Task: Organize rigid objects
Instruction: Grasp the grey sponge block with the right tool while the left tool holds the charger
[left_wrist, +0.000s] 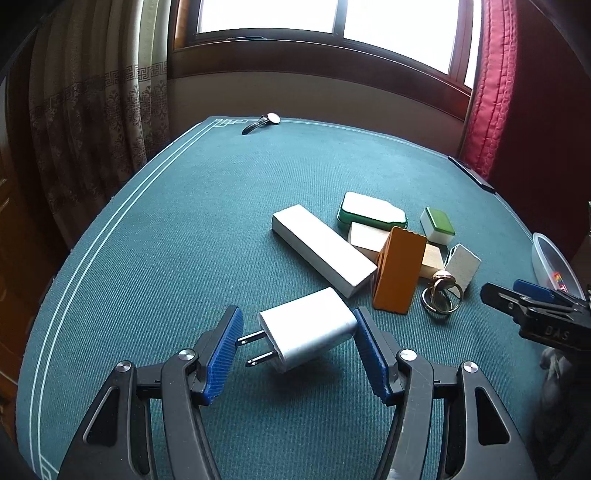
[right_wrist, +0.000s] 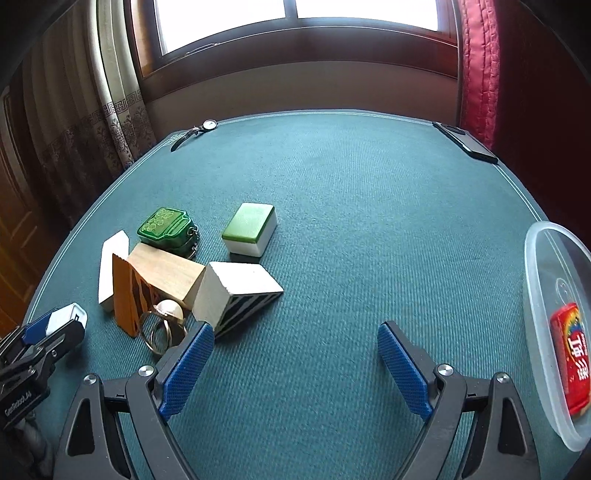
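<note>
My left gripper (left_wrist: 297, 341) is shut on a white charger plug (left_wrist: 310, 330), its prongs against the left pad, held just above the green table (left_wrist: 184, 221). The charger also shows in the right wrist view (right_wrist: 64, 317). Beyond it lies a pile: a long white block (left_wrist: 321, 249), an orange block (left_wrist: 399, 269), a wooden block (right_wrist: 166, 273), a green tin (right_wrist: 168, 230), a green-and-white tile (right_wrist: 251, 229), a white striped block (right_wrist: 236, 295) and a key ring (right_wrist: 162, 328). My right gripper (right_wrist: 295, 338) is open and empty, right of the pile.
A clear plastic container (right_wrist: 546, 295) holding a red packet (right_wrist: 570, 354) sits at the right table edge. A wristwatch (left_wrist: 262, 122) lies at the far left corner. A dark phone (right_wrist: 465, 142) lies at the far right corner. Curtains and a window stand behind.
</note>
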